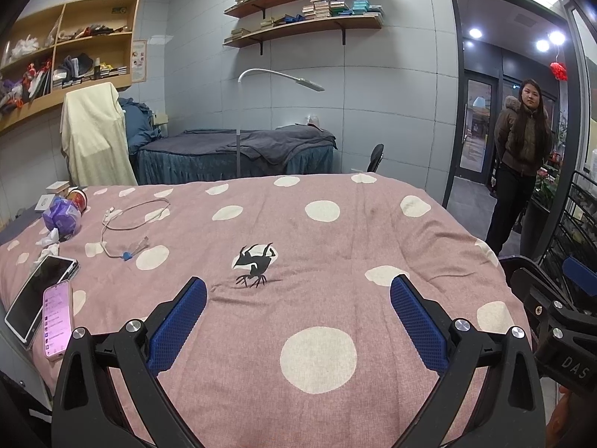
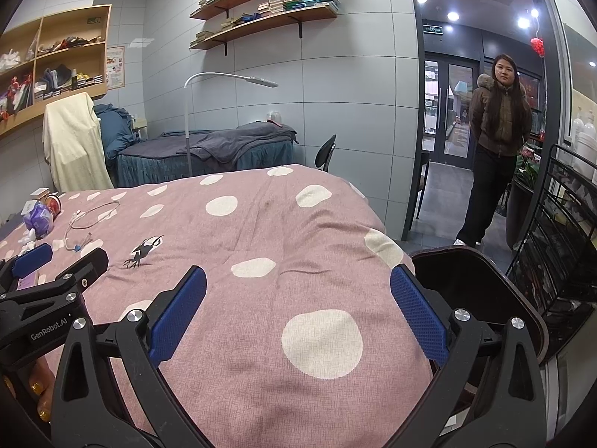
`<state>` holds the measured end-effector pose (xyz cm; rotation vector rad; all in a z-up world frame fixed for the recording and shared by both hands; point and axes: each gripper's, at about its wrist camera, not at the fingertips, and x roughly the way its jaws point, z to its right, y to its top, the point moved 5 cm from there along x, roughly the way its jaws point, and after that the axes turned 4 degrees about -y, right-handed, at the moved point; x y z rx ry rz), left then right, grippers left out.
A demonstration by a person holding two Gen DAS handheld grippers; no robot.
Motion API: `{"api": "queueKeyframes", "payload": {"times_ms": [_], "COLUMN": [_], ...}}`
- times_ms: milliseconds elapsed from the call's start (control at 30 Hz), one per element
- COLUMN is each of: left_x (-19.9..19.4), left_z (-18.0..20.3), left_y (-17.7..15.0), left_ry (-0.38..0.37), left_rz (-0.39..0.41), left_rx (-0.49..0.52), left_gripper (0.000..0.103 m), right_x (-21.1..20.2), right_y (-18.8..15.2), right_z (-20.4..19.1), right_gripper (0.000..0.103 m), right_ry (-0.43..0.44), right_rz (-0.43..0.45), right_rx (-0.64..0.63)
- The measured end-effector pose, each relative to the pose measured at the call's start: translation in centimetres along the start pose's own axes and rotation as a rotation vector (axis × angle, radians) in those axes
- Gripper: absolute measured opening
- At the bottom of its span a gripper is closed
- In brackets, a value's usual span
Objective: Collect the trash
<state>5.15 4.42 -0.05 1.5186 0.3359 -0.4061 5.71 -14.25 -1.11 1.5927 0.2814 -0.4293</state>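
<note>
Trash lies at the far left of the pink dotted bedspread [image 1: 298, 392]: a crumpled purple wrapper [image 1: 61, 214], white tissues [image 1: 48, 240] and a red-and-white cup [image 1: 78, 198]. They also show small in the right wrist view, the wrapper [image 2: 37, 218] among them. A dark bin [image 2: 481, 298] stands off the bed's right edge. My left gripper [image 1: 298, 321] is open and empty above the bedspread. My right gripper [image 2: 298, 315] is open and empty, to the right of the left one, next to the bin.
A tablet [image 1: 39, 293] and a pink phone [image 1: 58, 321] lie at the bed's left edge, a white cable [image 1: 127, 220] beyond them. A woman [image 1: 522, 164] stands in the doorway. A black wire rack [image 2: 559, 242] stands right. A second bed [image 1: 238, 153] and lamp are behind.
</note>
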Motion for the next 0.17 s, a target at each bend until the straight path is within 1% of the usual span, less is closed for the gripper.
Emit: {"api": "queueKeyframes", "payload": {"times_ms": [67, 167], "left_x": [0.09, 0.2], "left_z": [-0.04, -0.04], "left_y": [0.11, 0.12], "left_ry": [-0.008, 0.001], "left_rz": [0.006, 0.013], "left_rx": [0.003, 0.012], "left_gripper": [0.097, 0.097], "right_x": [0.1, 0.16], "right_y": [-0.1, -0.15], "right_z": [0.04, 0.07], "right_gripper": [0.097, 0.097], "right_ry": [0.001, 0.002], "right_rz": [-0.002, -0.002], "right_rx": [0.002, 0.003]}}
